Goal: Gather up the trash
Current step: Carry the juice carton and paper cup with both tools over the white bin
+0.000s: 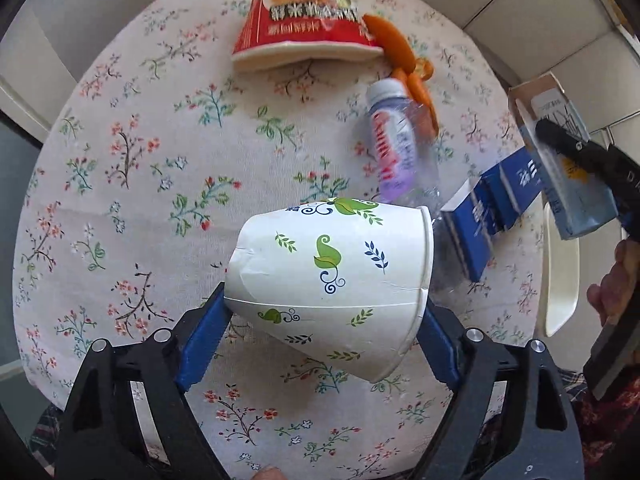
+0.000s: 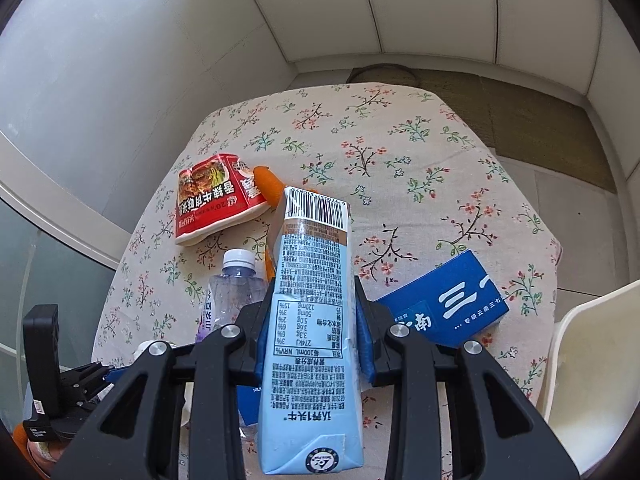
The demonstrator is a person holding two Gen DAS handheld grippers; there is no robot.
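A white paper cup [image 1: 332,272] with green leaf prints lies on its side between the blue fingers [image 1: 204,344] of my left gripper [image 1: 324,304]. The pads touch its dented base and its rim, so the gripper is shut on it. My right gripper [image 2: 312,300] is shut on a light blue milk carton [image 2: 312,320], held above the table; the carton [image 1: 560,152] also shows at the right edge of the left wrist view. On the cloth lie a crushed red noodle tub [image 1: 304,28], orange peel [image 1: 396,44], a clear plastic bottle [image 1: 396,148] and a blue box [image 1: 492,204].
The round table [image 1: 140,160] wears a floral cloth. A white chair [image 2: 588,360] stands at its right side. A person's hand [image 1: 616,280] holds the right gripper's handle. White wall panels and a glass pane close in the far and left sides.
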